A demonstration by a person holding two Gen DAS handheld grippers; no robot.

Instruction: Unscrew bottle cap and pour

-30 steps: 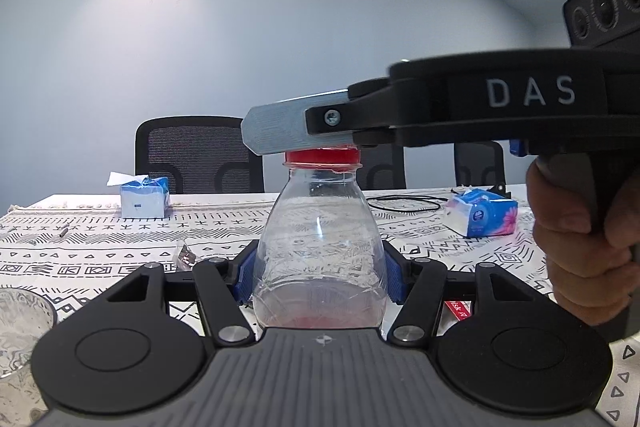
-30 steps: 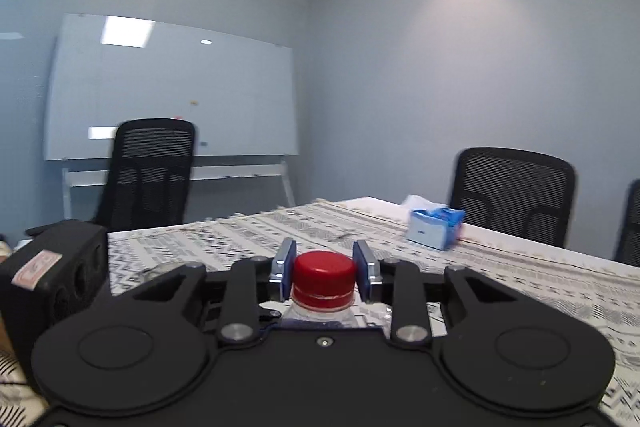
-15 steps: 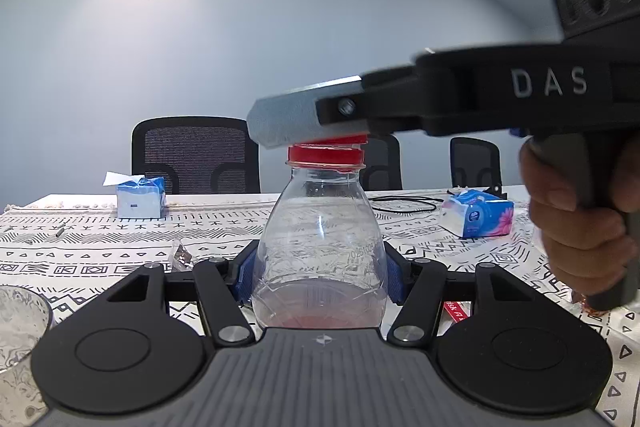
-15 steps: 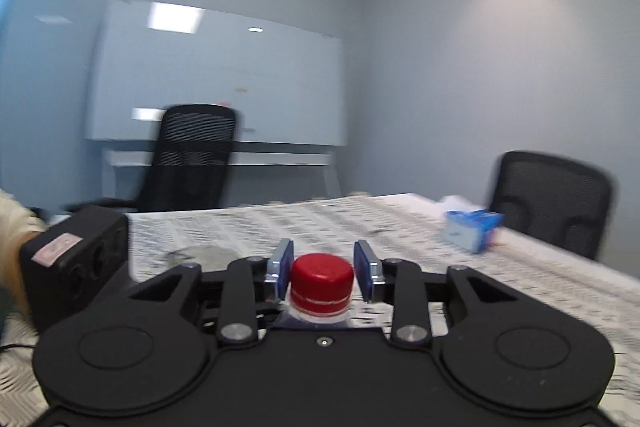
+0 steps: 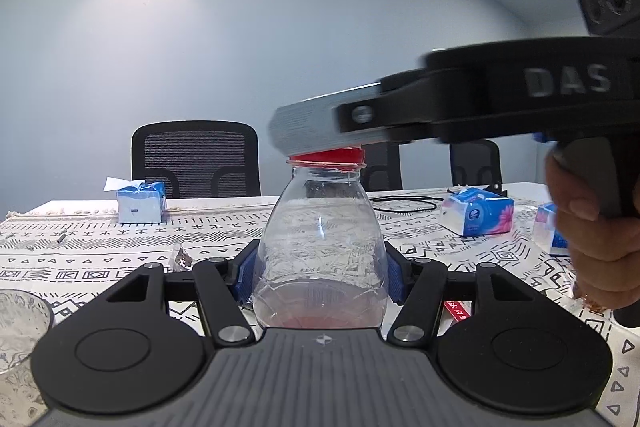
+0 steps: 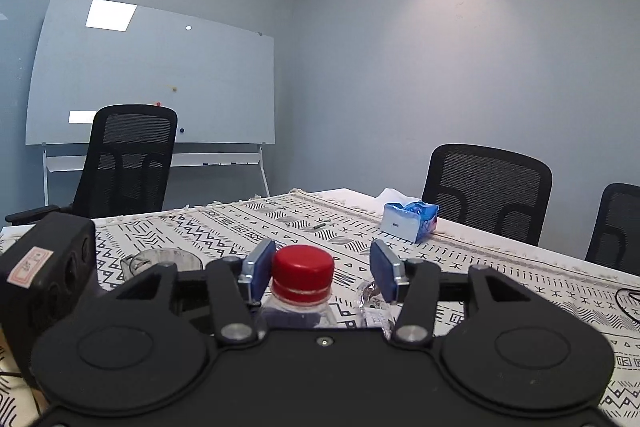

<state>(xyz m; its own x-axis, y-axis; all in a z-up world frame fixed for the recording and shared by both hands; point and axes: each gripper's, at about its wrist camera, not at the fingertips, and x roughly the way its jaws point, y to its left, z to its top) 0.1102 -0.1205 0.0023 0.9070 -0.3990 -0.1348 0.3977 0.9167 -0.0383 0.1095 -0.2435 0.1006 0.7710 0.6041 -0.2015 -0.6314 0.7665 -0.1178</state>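
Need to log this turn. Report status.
Left gripper shut on bottle. Right gripper jaws just opening, cap between, still on. Nothing in the way.

A gap stood open between the cap [image 6: 303, 271] and the right-side blue pad. Left of the bottle [image 5: 322, 251], a glass [image 5: 18, 327] blocked the counter [image 5: 100, 247]; tissue packs [image 5: 476, 211] crowded the right.

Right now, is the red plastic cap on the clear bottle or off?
On. The red plastic cap sits on the clear bottle's neck; the right gripper, jaws just opened, has a gap on its right side.
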